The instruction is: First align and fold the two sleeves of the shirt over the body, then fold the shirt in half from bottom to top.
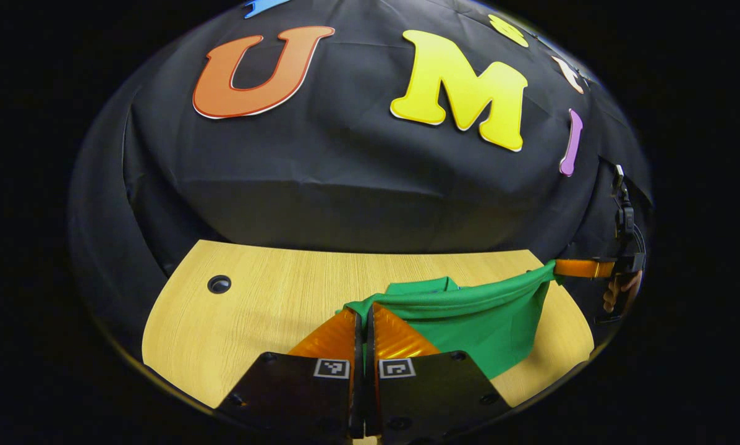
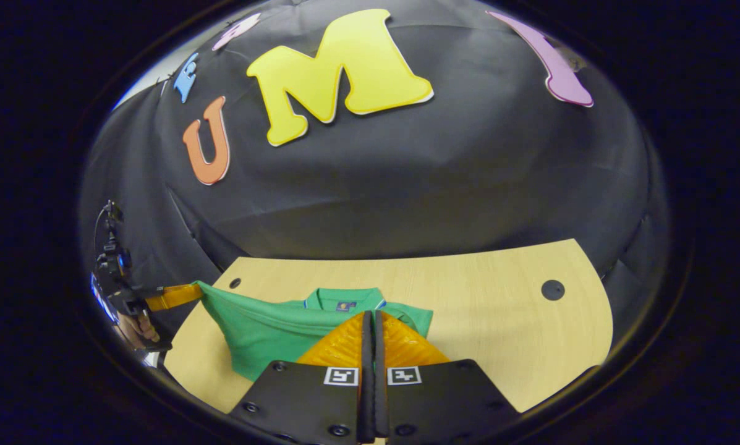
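A green shirt lies partly on the wooden table, its near edge lifted and stretched between both grippers. In the left gripper view my left gripper is shut on one corner of that edge, and the right gripper pinches the other corner at the far right. In the right gripper view my right gripper is shut on the shirt just below the collar. The left gripper, held by a hand, pulls the cloth up at the left.
The table has round cable holes near its far corners. The black booth wall rises right behind the table. Bare wood shows to the left in the left gripper view and to the right in the right gripper view.
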